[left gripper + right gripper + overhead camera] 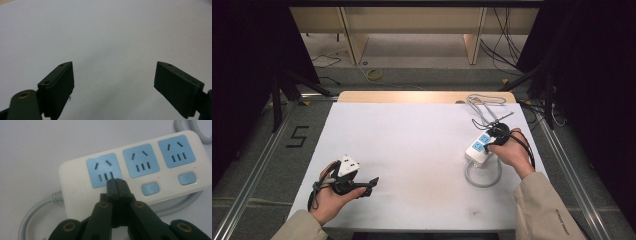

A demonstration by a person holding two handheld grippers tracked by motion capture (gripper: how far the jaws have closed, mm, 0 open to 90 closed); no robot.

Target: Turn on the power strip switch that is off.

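Observation:
A white power strip [476,148] with three blue sockets lies at the right of the table. In the right gripper view the power strip [140,150] shows two blue switches, under the middle and right-hand sockets. My right gripper [116,181] is shut with nothing between its jaws. Its tips sit at the strip's top face just below the left-hand socket and hide that spot. From above, the right gripper [490,142] is held over the strip's far end. My left gripper [368,184] stands open at the front left, and the left gripper [114,66] has bare table between its fingers.
The strip's grey cable [482,180] loops toward the front edge, and more cable [484,102] lies coiled at the table's back right. The white table top [412,145] stretches between the two hands. Floor and dark stands surround the table.

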